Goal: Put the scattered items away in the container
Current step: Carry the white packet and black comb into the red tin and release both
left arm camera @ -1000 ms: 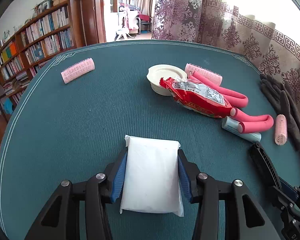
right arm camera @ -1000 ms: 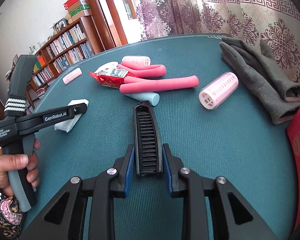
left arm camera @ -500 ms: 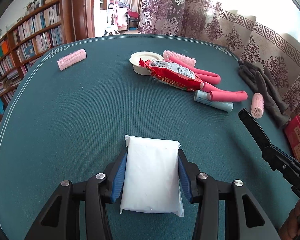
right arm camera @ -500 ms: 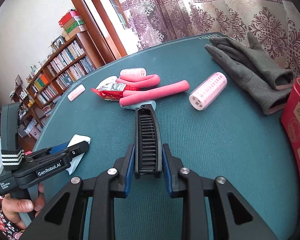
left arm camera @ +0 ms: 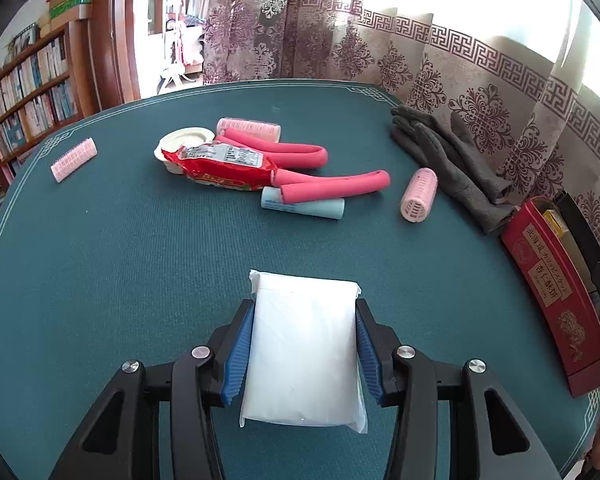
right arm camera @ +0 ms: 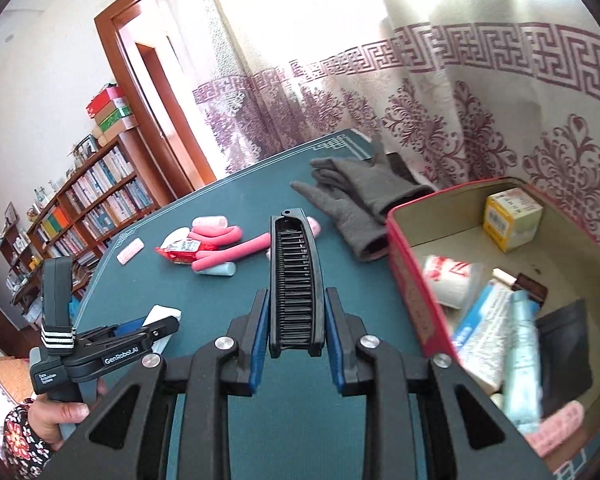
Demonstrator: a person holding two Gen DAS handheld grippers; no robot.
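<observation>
Left gripper [left arm camera: 304, 344] clamped on white packet [left arm camera: 302, 344], held above green table [left arm camera: 120, 260]. Right gripper [right arm camera: 296, 316] clamped on black comb [right arm camera: 296, 276], beside red box [right arm camera: 412, 280]. Left handle reads "GenRobot.AI"; smaller label too small. Box side carries Chinese characters. Box contents blurred, partly cut off at frame edge.

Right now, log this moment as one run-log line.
left gripper: shut on white packet | right gripper: shut on black comb | red tin: open, part-filled | table: items remain
</observation>
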